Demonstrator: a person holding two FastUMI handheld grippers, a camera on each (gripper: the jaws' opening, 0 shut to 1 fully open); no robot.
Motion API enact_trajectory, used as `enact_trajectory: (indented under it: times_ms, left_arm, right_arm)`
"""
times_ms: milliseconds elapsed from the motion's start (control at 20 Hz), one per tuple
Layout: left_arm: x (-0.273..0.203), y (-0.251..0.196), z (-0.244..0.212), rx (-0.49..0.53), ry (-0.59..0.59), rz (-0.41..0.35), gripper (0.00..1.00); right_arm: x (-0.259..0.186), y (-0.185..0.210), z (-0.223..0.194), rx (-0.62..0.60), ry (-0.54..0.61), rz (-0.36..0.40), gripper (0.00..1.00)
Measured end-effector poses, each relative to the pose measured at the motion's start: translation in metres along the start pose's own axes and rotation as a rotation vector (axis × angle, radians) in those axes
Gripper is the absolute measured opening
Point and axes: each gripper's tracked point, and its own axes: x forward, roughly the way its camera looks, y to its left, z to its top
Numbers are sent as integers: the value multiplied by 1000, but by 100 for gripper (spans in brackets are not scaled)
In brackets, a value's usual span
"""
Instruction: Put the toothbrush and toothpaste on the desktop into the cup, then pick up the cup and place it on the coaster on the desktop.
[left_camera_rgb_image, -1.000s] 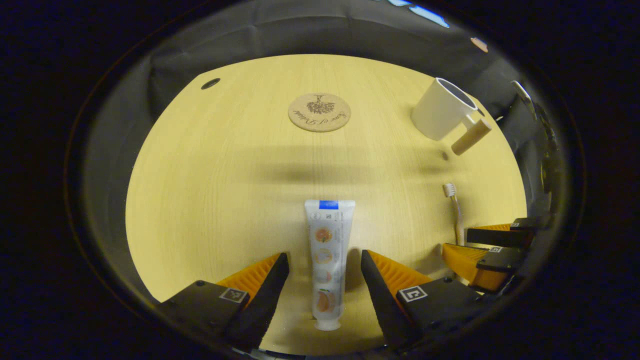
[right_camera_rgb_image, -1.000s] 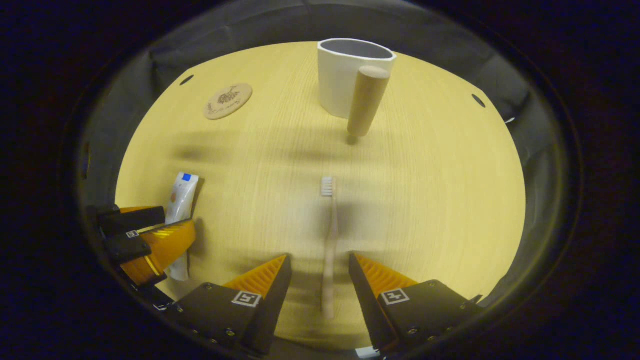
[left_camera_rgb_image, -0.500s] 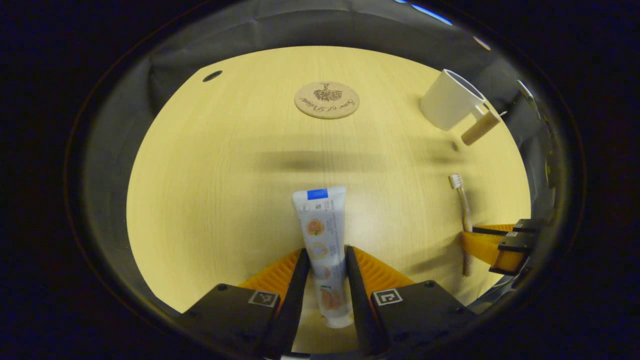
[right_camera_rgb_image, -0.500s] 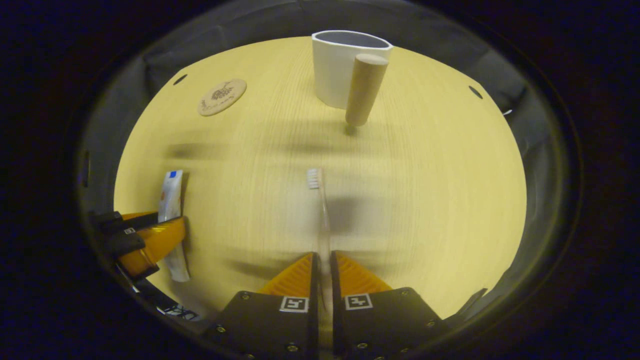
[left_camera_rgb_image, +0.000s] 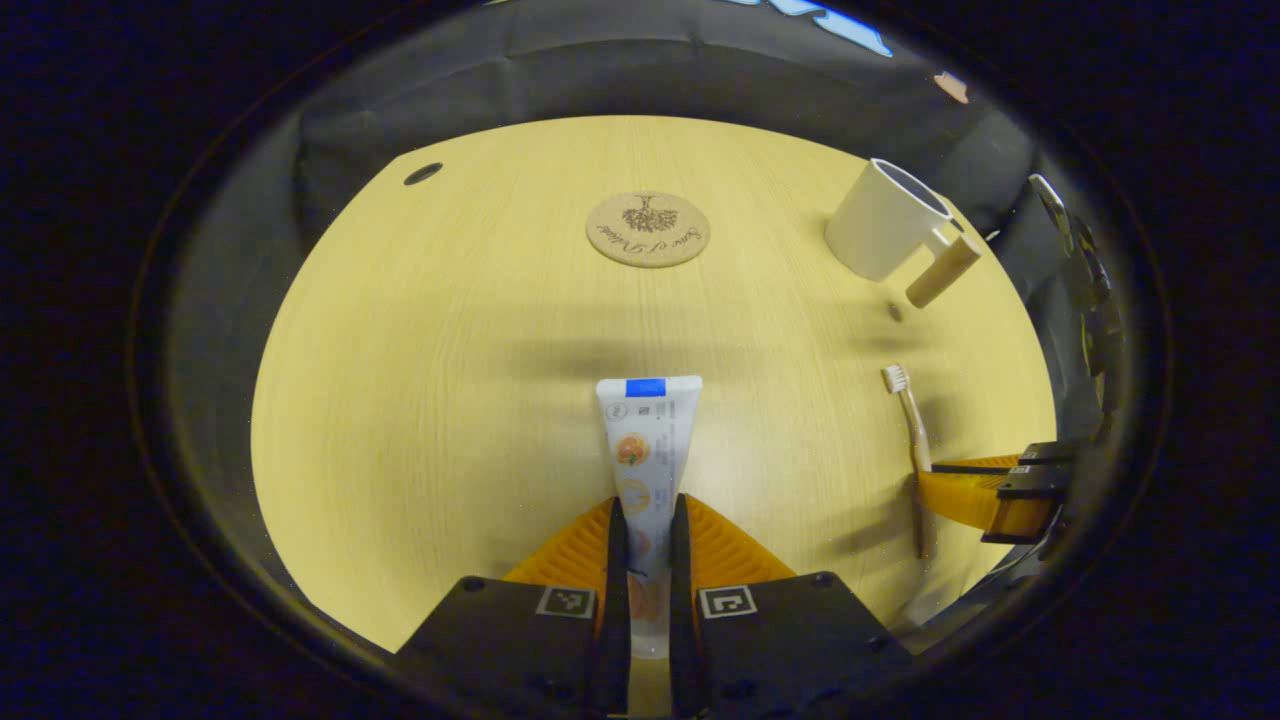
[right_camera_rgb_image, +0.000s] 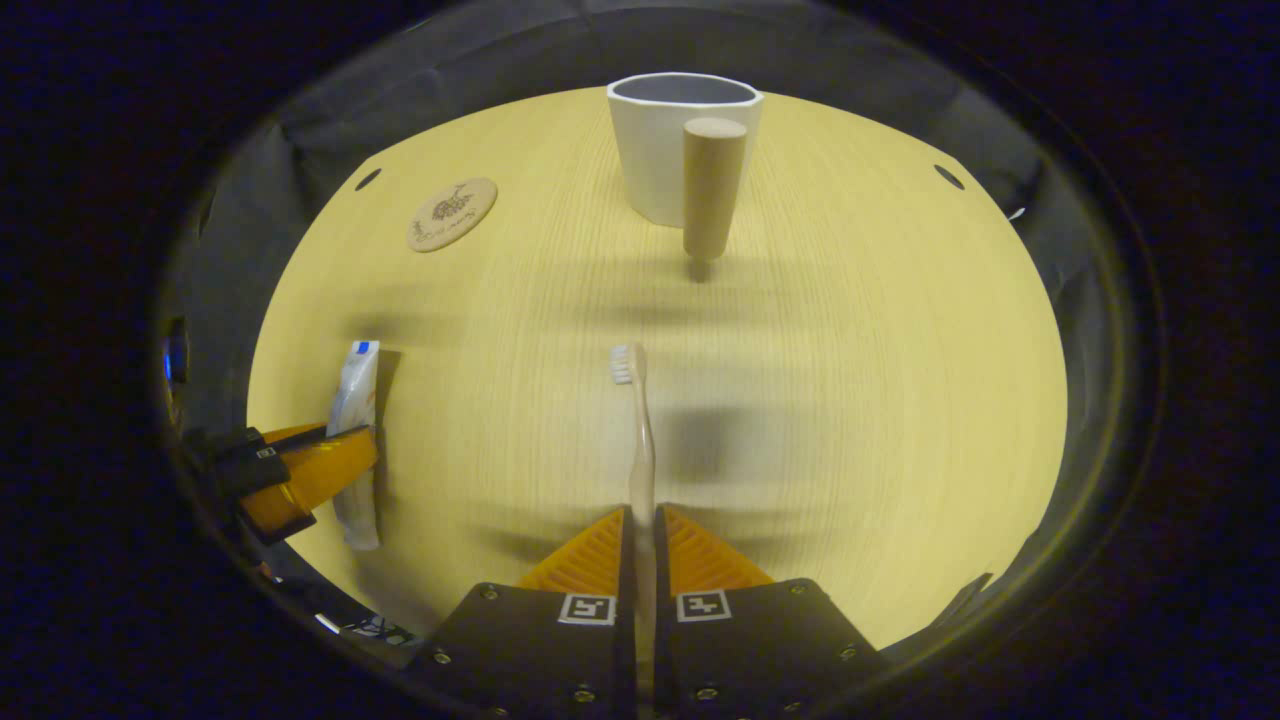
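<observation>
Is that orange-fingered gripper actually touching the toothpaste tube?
Touching. In the left gripper view, both fingers of the left gripper press against the sides of the toothpaste tube, with no gap showing.

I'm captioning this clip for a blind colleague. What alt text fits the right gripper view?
The right gripper is shut on a toothbrush, bristles pointing ahead toward a white cup with a wooden handle on a pale wooden desktop. A round coaster lies far left; at the left edge, the left gripper is closed on a toothpaste tube.
</observation>
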Motion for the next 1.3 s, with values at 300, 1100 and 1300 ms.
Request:
enact_trajectory:
  times_ms: [300, 1100, 1300]
  left_arm:
    - [-5, -8, -1, -32, -18, -33, 29]
    - [-12, -14, 3, -25, -49, -42, 24]
    - [-16, -20, 12, -28, -92, -59, 24]
  right_arm:
    - [2, -3, -2, -54, -11, -6, 6]
    - [-14, 0, 10, -250, -61, -77, 1]
    - [-45, 6, 34, -134, -165, 7, 1]
